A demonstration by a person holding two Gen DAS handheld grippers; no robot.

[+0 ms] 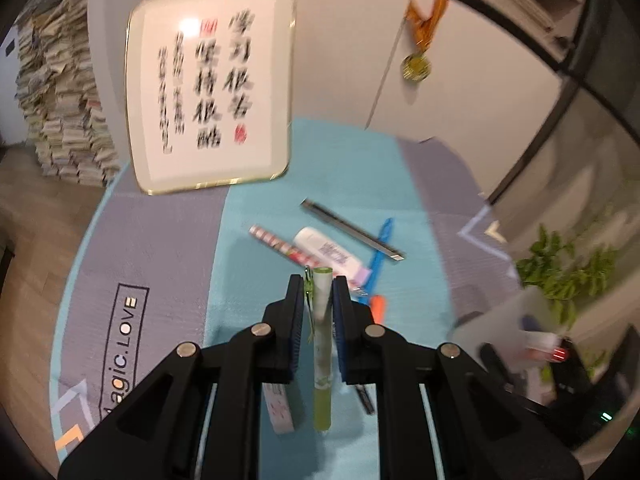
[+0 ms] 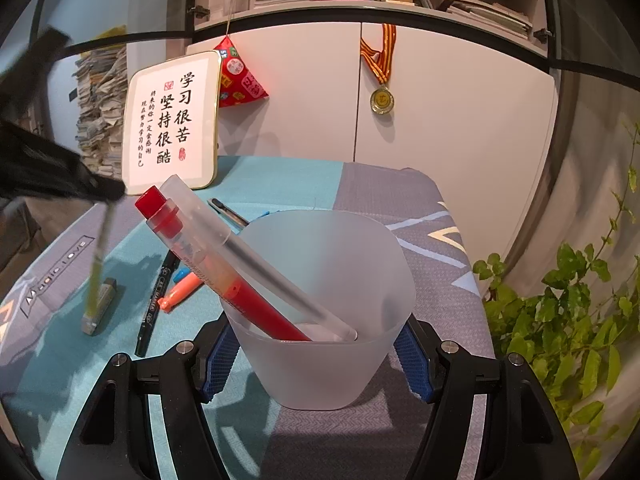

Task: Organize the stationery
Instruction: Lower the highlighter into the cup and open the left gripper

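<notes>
My left gripper [image 1: 319, 284] is shut on a pale green pen [image 1: 322, 360], which hangs nearly upright above the teal mat [image 1: 256, 280]. The right wrist view shows that same left gripper [image 2: 112, 196] blurred at the left, with the green pen [image 2: 98, 264] dangling over a grey eraser [image 2: 100, 304]. My right gripper [image 2: 316, 360] is shut on a frosted plastic cup [image 2: 340, 280] that holds a red pen [image 2: 224, 276] and a clear pen [image 2: 260, 264]. Loose on the mat lie a black marker [image 2: 154, 300], an orange highlighter [image 2: 180, 290], a pink striped pen [image 1: 280, 246], a white tube [image 1: 328, 252] and a blue pen [image 1: 380, 248].
A framed calligraphy sign [image 2: 172, 120] leans at the back of the table, with a slim black cutter [image 1: 352, 228] in front of it. White cabinet doors [image 2: 440, 120] with a hanging medal [image 2: 382, 100] stand behind. A leafy plant [image 2: 560, 320] is at the right, and stacked papers [image 2: 100, 112] at the left.
</notes>
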